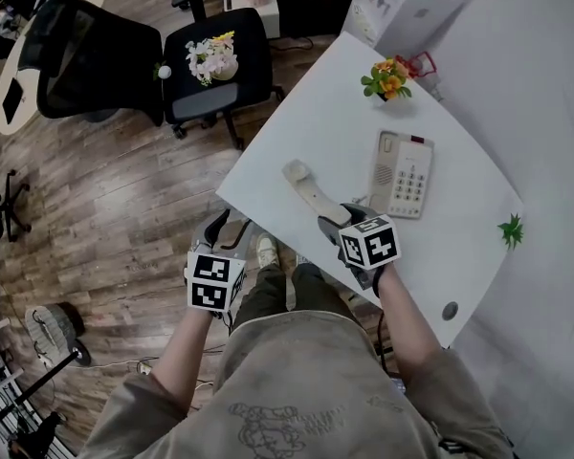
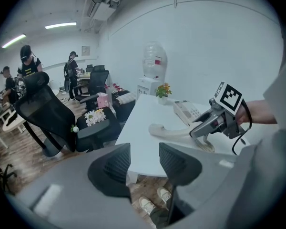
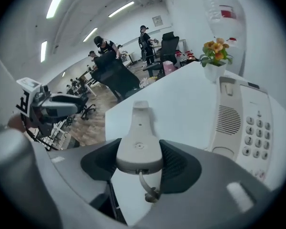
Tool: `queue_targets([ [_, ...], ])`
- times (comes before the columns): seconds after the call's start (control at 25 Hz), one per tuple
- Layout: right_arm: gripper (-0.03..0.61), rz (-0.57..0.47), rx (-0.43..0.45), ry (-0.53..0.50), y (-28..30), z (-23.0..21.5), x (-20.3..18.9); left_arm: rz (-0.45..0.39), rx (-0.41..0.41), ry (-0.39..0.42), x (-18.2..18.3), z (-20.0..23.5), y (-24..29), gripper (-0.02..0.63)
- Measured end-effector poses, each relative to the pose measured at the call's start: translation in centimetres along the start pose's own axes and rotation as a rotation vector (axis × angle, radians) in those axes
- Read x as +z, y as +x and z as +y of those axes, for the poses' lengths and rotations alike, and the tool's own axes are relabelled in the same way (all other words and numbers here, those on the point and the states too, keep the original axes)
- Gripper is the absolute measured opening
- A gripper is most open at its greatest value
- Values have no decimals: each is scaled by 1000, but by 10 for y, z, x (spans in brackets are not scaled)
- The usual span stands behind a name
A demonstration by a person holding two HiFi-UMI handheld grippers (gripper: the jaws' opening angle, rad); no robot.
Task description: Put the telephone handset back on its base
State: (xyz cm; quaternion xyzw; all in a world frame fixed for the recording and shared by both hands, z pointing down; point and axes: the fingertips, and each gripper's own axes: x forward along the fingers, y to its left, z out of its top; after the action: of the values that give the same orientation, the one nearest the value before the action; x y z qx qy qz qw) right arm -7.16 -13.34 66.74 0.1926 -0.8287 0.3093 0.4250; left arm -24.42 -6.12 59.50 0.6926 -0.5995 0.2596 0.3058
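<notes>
Right gripper view: right gripper [image 3: 140, 162], jaws clamped on the cord end of the telephone handset [image 3: 138, 128]; coiled cord [image 3: 150, 192] hangs beneath. Position: centre frame, pointing away, just left of the base [image 3: 243, 123] on the white table [image 3: 181, 104]. The far end is possibly resting on the tabletop, hard to tell. Idle: left gripper [image 2: 143, 163], jaws apart, empty, held off the table edge. Handling note: swing the handset right until parallel with the base's grilled cradle strip. Lower it level, seat both ends together and keep the cord out from underneath. Release only once seated.
</notes>
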Motion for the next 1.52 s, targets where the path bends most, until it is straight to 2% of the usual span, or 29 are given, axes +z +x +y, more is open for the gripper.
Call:
queue_targets([
  [0.24, 272, -111, 50, 99, -35, 9, 37, -36, -33, 23, 21, -10, -19, 187],
  [0.56, 272, -304, 190, 213, -92, 34, 90, -120, -80, 0, 59, -20, -41, 187],
  [0.88, 272, -448, 250, 203, -143, 48, 140, -209, -151, -41, 94, -24, -53, 187],
  [1.0, 272, -481, 251, 215, -155, 50, 149, -267, -262, -140, 109, -34, -54, 199],
  [1.16, 272, -548, 317, 259, -172, 61, 161, -368, -499, -375, 136, -57, -50, 252],
  [1.32, 272, -631, 407, 313, -191, 73, 170, -499, -723, -524, 170, -85, -59, 325],
  [1.44, 272, -700, 474, 363, -205, 79, 176, -585, -807, -607, 196, -93, -69, 351],
  [1.52, 272, -745, 520, 390, -212, 81, 179, -611, -838, -661, 206, -92, -70, 353],
])
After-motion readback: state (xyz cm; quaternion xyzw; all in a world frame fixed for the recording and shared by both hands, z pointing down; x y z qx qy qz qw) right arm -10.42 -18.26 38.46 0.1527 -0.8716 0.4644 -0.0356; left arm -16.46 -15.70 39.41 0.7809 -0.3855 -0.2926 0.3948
